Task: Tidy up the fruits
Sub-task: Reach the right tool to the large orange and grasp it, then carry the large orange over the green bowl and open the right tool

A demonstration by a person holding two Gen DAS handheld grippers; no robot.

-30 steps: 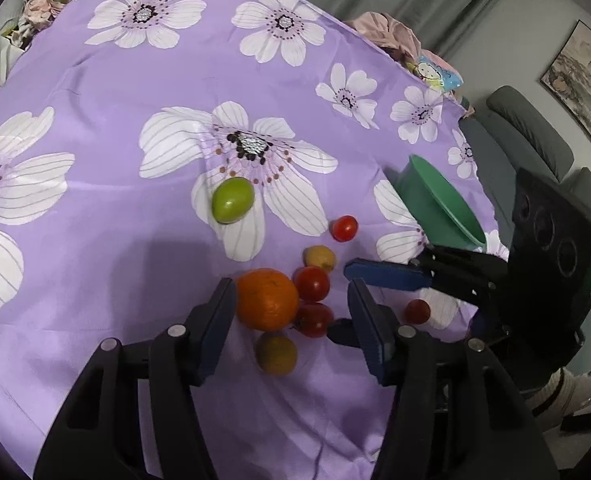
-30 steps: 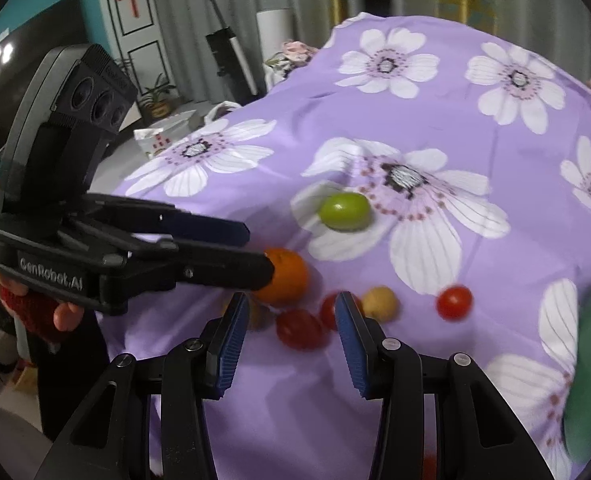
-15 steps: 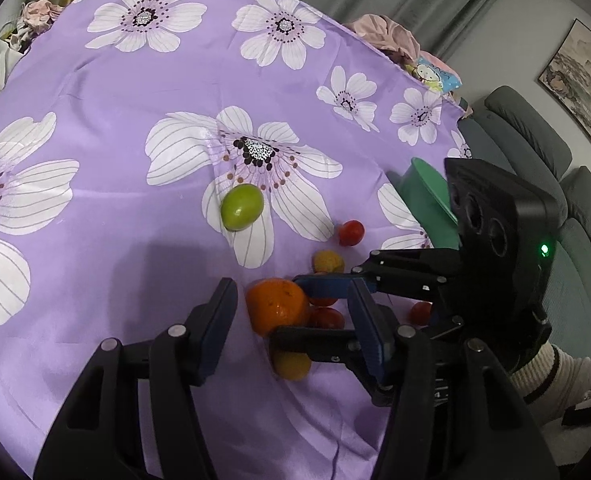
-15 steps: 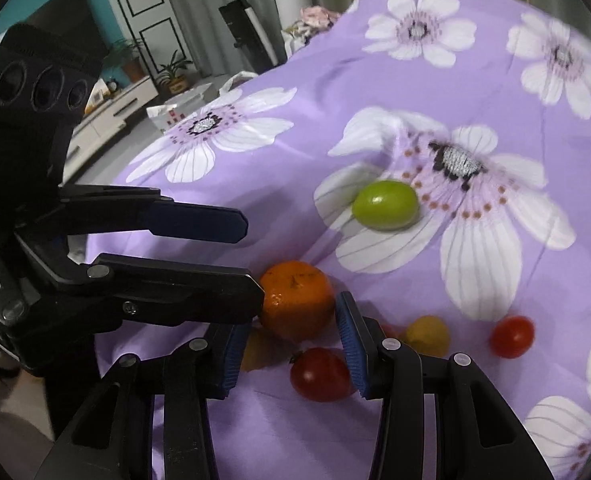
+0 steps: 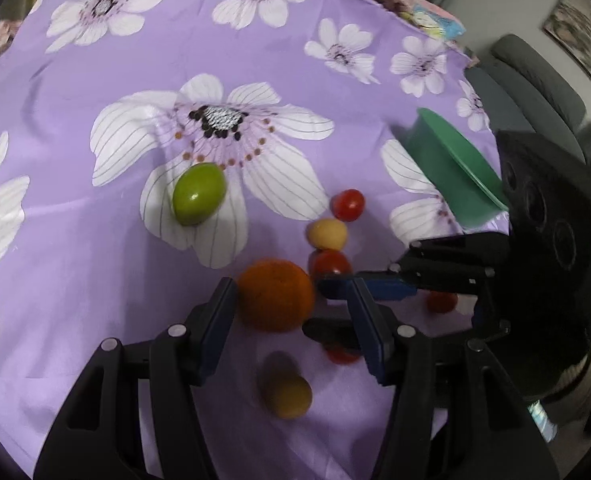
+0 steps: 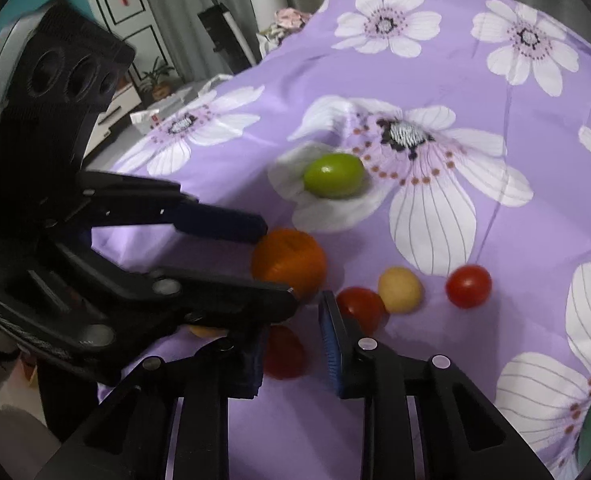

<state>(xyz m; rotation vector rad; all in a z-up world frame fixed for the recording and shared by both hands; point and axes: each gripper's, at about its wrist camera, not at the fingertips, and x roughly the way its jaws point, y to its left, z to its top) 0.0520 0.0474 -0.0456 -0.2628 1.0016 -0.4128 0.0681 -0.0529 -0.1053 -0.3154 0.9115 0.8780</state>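
Cloth [image 5: 75, 92]: purple, printed with white flowers (dark-dotted centres). Fruit: one orange [image 5: 274, 294], one green fruit [image 5: 198, 193] at its 11 o'clock, red tomatoes [image 5: 348, 204] and yellow fruit [image 5: 326, 233] at its 1 o'clock. Bowl [image 5: 447, 172]: green; gripper pads [image 5: 369, 324]: blue.

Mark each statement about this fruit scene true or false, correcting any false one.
1. The round orange fruit sits between the left claw's fingers. True.
2. The green oval fruit lies inside the green plastic bowl. False: it lies on the purple flowered cloth, apart from the bowl.
3. A small red tomato lies between the right claw's fingers. True.
4. Only one red tomato is in view. False: the right wrist view shows three.
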